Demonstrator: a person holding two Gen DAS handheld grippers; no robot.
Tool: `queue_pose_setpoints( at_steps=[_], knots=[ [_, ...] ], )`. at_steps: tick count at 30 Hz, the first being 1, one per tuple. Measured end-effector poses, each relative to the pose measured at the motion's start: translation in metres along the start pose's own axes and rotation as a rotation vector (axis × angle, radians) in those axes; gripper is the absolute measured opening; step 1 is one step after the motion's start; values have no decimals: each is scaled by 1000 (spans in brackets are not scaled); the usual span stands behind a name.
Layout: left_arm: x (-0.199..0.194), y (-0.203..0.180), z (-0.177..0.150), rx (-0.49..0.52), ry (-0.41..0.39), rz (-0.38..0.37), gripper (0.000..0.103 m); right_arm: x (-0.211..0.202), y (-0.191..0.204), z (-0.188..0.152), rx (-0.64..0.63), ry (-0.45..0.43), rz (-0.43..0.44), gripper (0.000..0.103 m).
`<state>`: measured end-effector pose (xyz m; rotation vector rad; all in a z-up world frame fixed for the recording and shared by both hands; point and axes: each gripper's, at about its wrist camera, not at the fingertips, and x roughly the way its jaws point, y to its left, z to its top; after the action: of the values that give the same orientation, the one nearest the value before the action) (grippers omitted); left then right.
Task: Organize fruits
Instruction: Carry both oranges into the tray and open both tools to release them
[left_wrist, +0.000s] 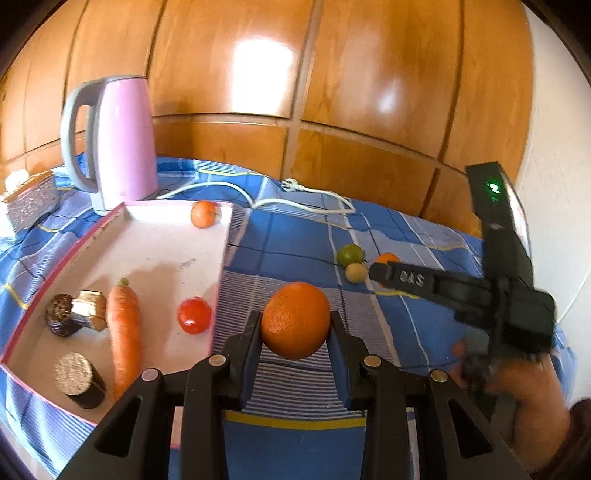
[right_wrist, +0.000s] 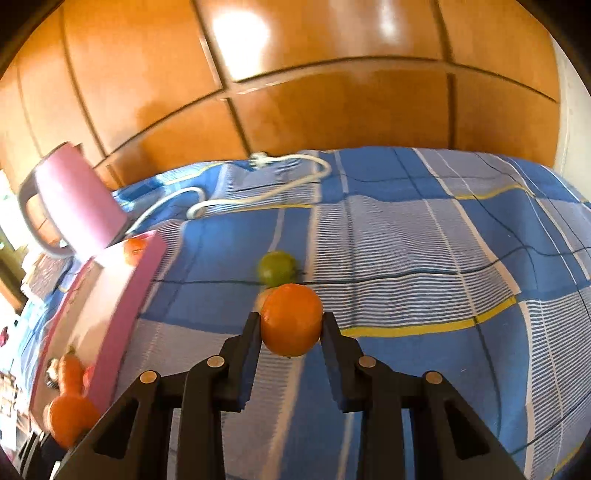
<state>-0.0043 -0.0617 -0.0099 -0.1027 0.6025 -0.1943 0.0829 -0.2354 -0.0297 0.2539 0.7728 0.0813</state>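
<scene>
My left gripper (left_wrist: 295, 321) is shut on a large orange (left_wrist: 295, 319) and holds it above the blue checked cloth, just right of the white tray (left_wrist: 221, 258). The tray holds a small orange (left_wrist: 203, 213), a red tomato (left_wrist: 194, 315) and a carrot (left_wrist: 124, 332). My right gripper (right_wrist: 290, 323) is shut on a small orange (right_wrist: 291, 319). It also shows in the left wrist view (left_wrist: 380, 269), beside a green fruit (left_wrist: 350, 254) and a pale round fruit (left_wrist: 356, 272) on the cloth. The green fruit (right_wrist: 277, 267) lies just behind the held orange.
A pink kettle (left_wrist: 118, 140) stands behind the tray, its white cord (left_wrist: 295, 201) trailing over the cloth. Three dark and gold cylinders (left_wrist: 79, 378) lie in the tray's near end. A silver box (left_wrist: 31, 201) sits far left. A wooden wall stands behind.
</scene>
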Motion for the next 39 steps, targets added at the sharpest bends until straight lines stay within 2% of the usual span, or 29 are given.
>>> queue_pose_setpoints(
  at_steps=[9,18,22,28,32,39],
  knots=[
    [-18,29,13,-86,-42,93,34,-18,42,-14,-65,-1,130,32],
    [-30,74,25,-200,-64,203,34,-20,89,-24,-93,25,244,32],
    [-31,102,33,-246,-66,273,34,-14,112,-26,-124,42,280,32],
    [-24,136,30,-370,-34,309,34,-9,141,-29,-178,59,311,32],
    [-19,141,26,-392,-33,324,34,-6,157,-30,-218,61,315,32],
    [-9,151,23,-440,-14,350,35,1,163,-30,-234,80,316,33]
  ],
)
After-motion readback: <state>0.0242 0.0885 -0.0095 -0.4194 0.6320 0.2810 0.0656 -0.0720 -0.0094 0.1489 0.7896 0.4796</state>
